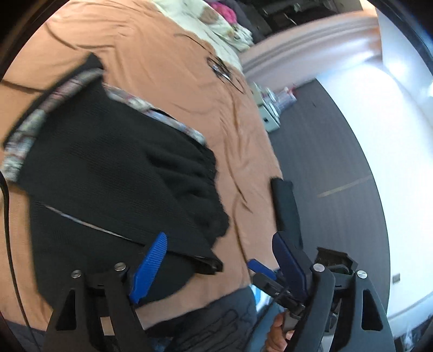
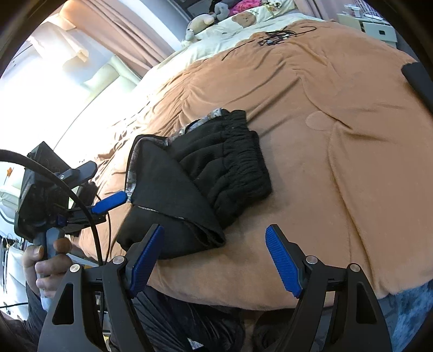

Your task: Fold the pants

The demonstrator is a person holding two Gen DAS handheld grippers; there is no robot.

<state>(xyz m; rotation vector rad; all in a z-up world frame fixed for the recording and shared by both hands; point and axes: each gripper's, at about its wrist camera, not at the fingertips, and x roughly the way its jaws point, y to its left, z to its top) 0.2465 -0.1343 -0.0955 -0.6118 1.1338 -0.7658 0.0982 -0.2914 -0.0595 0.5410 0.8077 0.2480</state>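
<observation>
Black pants (image 2: 200,184) with a patterned grey side stripe lie folded into a compact bundle on the orange blanket (image 2: 324,162), waistband to the right. They also show in the left wrist view (image 1: 108,176). My left gripper (image 1: 219,260) is open just above the bundle's near edge, with its left finger (image 1: 148,265) over the cloth, holding nothing. My right gripper (image 2: 213,257) is open and empty, just in front of the bundle's near corner. The left gripper also shows in the right wrist view (image 2: 108,203), beside the bundle's left edge.
The orange blanket (image 1: 176,81) covers a bed. Pillows and soft toys (image 2: 216,16) lie at the head. A black cable tangle (image 2: 273,36) rests on the far blanket. A white cabinet (image 1: 270,113) stands on dark floor beside the bed. The bed's near edge is right below the grippers.
</observation>
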